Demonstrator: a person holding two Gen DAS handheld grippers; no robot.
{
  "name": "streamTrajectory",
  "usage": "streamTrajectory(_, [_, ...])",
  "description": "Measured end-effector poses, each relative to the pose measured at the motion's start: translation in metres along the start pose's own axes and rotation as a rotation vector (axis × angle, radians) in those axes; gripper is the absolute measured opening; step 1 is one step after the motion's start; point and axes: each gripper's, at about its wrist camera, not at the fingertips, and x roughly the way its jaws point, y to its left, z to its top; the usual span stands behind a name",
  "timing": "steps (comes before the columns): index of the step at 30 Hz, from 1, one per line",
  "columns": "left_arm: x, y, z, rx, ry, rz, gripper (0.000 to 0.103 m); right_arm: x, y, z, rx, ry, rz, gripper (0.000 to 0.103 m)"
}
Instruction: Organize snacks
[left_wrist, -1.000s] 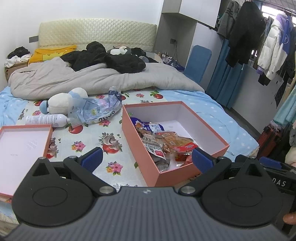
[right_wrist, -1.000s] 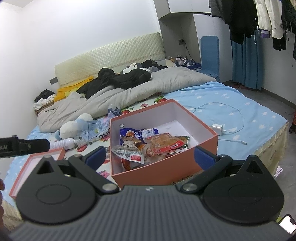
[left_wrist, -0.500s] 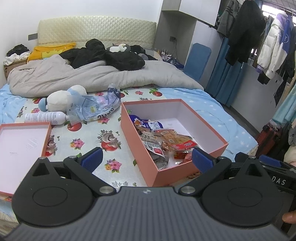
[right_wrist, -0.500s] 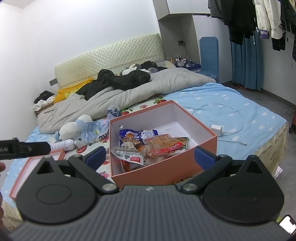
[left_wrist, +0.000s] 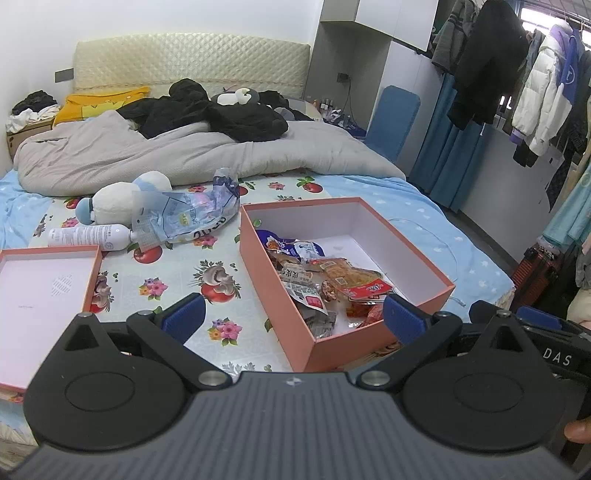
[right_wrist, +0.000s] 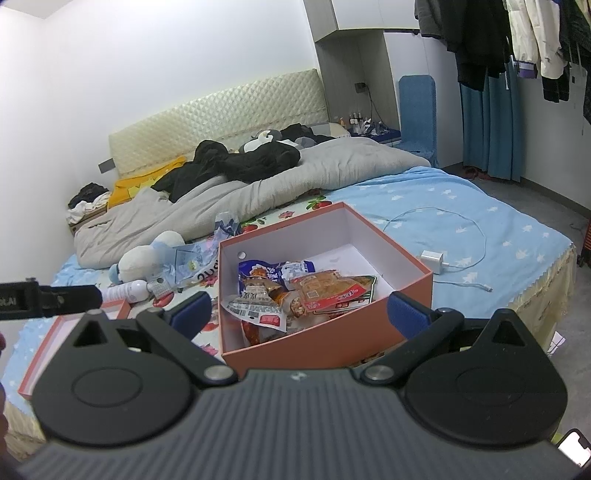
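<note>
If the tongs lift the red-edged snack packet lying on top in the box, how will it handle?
The red-edged snack packet looks flat and crinkled, so probably floppy and light. Its glossy film may slip. It overlaps other packets, which might shift.

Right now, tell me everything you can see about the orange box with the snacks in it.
The box is rectangular, looks like stiff card, salmon-orange outside and white inside, with a small round hole high on one wall. It sits open and level on the floral sheet, near the bed's foot. Snack packets lie heaped in its near half; the far half is bare. Its lid lies upturned, apart, on the left. Neither gripper touches it.
</note>
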Motion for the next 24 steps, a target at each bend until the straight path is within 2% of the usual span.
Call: streamTrajectory(24, [-0.0009,0.0,-0.0001,0.003,0.007,0.002,0.103,-0.0008,-0.0005,0.0002,0.002,-0.011,0.009,0.103])
